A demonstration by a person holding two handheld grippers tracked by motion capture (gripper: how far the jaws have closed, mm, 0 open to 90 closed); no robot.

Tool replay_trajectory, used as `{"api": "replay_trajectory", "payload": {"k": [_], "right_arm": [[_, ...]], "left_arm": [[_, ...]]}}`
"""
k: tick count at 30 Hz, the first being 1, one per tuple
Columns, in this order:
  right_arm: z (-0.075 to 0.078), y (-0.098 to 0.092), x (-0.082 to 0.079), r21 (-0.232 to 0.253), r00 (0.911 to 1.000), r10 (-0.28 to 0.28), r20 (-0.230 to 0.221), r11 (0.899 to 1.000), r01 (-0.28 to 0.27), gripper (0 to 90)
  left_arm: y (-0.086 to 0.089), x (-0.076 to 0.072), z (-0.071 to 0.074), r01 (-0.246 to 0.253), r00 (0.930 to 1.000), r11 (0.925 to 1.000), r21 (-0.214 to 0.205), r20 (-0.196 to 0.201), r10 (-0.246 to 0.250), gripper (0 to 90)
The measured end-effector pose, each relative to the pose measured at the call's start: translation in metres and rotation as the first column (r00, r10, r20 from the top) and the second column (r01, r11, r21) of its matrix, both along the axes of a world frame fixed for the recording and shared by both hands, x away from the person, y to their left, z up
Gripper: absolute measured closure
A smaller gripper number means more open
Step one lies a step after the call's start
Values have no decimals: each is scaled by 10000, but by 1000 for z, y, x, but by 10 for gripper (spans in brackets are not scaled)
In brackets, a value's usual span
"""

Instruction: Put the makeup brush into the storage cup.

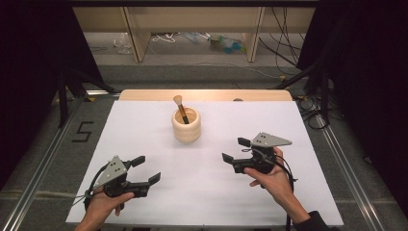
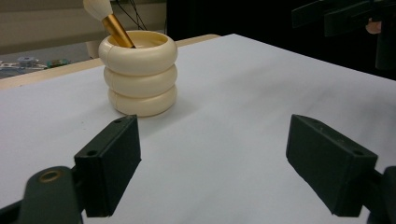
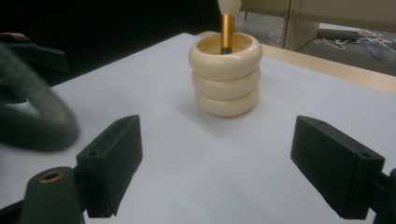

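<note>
I hold 2 tools over the white sheet (image 1: 202,192) that covers the table. My left gripper (image 1: 146,170) sits low near my edge of the sheet, its jaws spread wide with nothing between them. In the left gripper view the 2 black pads (image 2: 112,165) stand far apart over bare white paper. My right gripper (image 1: 235,150) is out on the other side, a little farther from me, and its jaws are also wide apart and hold nothing; in the right gripper view its pads (image 3: 113,165) frame bare paper too.

The cup (image 1: 186,125) stands ahead of both tools, roughly midway between them and well apart from each. It is cream coloured, shaped like 3 stacked rings, and stands upright on the sheet. From my left gripper it lies ahead and toward the left jaw's side; from my right gripper it lies nearly straight ahead, between the lines of the 2 jaws.

The brush (image 1: 180,109) stands in the cup, handle down, leaning so its pale bristle head (image 2: 97,8) pokes above the rim. A gold collar (image 3: 227,29) shows just below the bristles, and the dark handle goes down inside the cup.

In the left gripper view my right gripper (image 2: 336,16) shows far off at the upper right. A dark cable (image 3: 39,116) loops across the left side of the right gripper view, blurred and close to the lens.
</note>
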State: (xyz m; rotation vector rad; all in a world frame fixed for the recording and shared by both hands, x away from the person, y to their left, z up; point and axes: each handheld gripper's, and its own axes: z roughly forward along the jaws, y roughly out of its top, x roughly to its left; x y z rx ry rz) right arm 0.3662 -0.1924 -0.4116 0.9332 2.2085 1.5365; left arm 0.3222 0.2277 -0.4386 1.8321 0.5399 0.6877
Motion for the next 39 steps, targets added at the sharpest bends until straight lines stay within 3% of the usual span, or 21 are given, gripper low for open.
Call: {"api": "replay_trajectory", "payload": {"k": [20, 23, 26, 27, 29, 31, 39], "right_arm": [[-7, -19, -21, -270, 9999, -157, 61, 9995, 158, 173], [-9, -23, -25, -52, 9998, -184, 92, 9998, 184, 173], [-10, -28, -29, -153, 9997, -258, 37, 9995, 258, 174], [-12, -28, -29, 38, 9998, -207, 74, 9998, 206, 174], [-11, -32, -32, -115, 9995, -292, -88, 9995, 291, 174], [-12, -34, -33, -31, 9993, -331, 163, 9994, 331, 175], [-15, -43, -45, 323, 9988, -434, 216, 9986, 427, 172]], "left_arm": [[0, 0, 0, -8, 10000, 10000, 26, -17, 8, 178], [0, -1, 1, -104, 9999, 9999, 53, -49, 104, 178], [0, -1, 0, -48, 10000, 10000, 29, -47, 48, 178], [0, 0, 0, -1, 10000, 10000, 10, -9, 1, 178], [0, -1, 0, -42, 10000, 10000, 40, -48, 42, 178], [0, -1, 0, -110, 9999, 9999, 72, -94, 111, 178], [0, 0, 0, -23, 10000, 10000, 0, 1, 23, 178]]}}
